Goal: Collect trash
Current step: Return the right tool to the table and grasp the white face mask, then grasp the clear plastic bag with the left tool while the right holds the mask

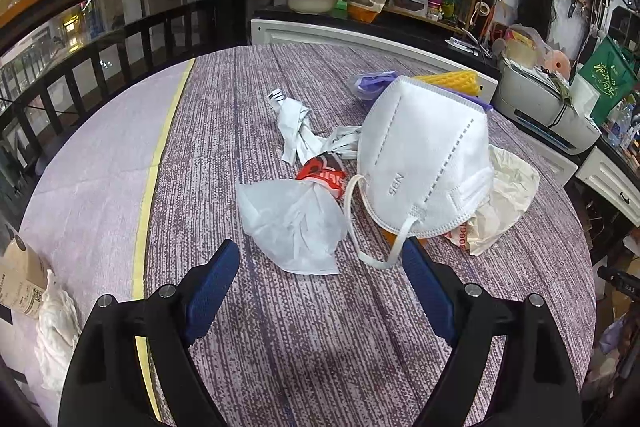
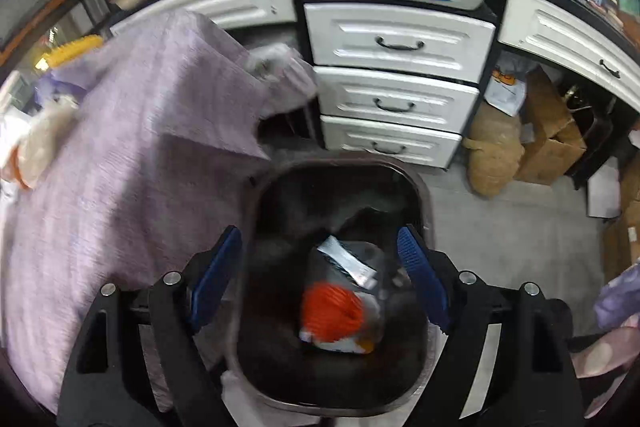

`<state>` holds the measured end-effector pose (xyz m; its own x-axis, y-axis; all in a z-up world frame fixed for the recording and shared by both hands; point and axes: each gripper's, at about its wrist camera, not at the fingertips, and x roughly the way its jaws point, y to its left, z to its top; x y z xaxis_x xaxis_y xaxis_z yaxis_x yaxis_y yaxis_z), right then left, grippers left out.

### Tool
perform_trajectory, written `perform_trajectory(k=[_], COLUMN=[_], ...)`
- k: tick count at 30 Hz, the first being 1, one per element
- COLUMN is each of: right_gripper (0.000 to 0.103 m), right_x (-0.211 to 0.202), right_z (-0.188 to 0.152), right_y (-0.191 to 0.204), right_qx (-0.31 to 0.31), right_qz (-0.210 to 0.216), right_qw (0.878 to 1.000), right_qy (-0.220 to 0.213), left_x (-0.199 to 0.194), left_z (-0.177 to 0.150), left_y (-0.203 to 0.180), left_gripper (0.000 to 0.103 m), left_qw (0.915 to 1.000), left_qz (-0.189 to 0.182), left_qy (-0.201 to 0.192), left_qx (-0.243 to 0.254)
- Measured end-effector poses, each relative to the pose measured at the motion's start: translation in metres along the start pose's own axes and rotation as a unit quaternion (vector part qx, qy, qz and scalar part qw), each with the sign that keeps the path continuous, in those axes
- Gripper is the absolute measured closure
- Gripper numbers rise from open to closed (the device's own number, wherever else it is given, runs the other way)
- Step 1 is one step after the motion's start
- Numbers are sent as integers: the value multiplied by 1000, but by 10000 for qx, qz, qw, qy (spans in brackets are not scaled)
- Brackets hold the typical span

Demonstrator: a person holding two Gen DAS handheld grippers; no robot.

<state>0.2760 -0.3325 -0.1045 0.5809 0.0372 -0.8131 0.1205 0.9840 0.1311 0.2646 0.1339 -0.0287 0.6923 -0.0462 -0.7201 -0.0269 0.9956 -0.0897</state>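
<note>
Lying just ahead of open left tool [image 1: 320, 263]: N95 mask [image 1: 424, 163], crumpled wrapper [image 1: 296, 223].

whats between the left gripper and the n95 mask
In the left wrist view, the left gripper, jaws open, faces the N95 mask. Between them lie a crumpled white tissue, the mask's ear loop and bare purple tablecloth.
</note>
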Motion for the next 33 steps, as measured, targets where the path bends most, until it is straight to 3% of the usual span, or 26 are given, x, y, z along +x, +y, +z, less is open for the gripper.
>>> perform_trajectory(k=[6,13,18,23,26,27,28,30,32,33], right_gripper=[22,21,21,22,35,42,56,69,76,78], right_x=[-32,-61,-60,-37,-20,-13,-7,5,6,4], right_z=[23,41,57,70,75,77,79,81,80,79], right_y=[73,200,283,355,381,386,387,388,386,384], right_qx=[-452,-1463,-1995,-2419,-2596,-2608,-2596,-2567,-2551,-2552], right_qz=[848,1966,2278,2219,2005,1942,1926,1896,1981,2004], right_qw=[9937,9656,9489,9411,9412,9426,9439,9462,9450,9442], right_qy=[-568,-868,-890,-818,-809,-764,-683,-530,-517,-558], left_x=[-1,-5,-6,2,13,21,27,39,48,52], left_z=[0,-2,-5,6,17,21,23,25,25,24], left_y=[-6,5,21,39,44,44,44,41,37,34], left_gripper=[20,19,18,13,12,12,12,12,14,24], left_qw=[10000,10000,10000,9997,9994,9992,9990,9982,9976,9975], left_qz=[-58,-45,82,148,280,211,149,115,151,149], left_qy=[-37,-59,-20,154,188,318,413,545,587,592], left_qx=[16,-5,-52,-92,20,92,125,214,330,367])
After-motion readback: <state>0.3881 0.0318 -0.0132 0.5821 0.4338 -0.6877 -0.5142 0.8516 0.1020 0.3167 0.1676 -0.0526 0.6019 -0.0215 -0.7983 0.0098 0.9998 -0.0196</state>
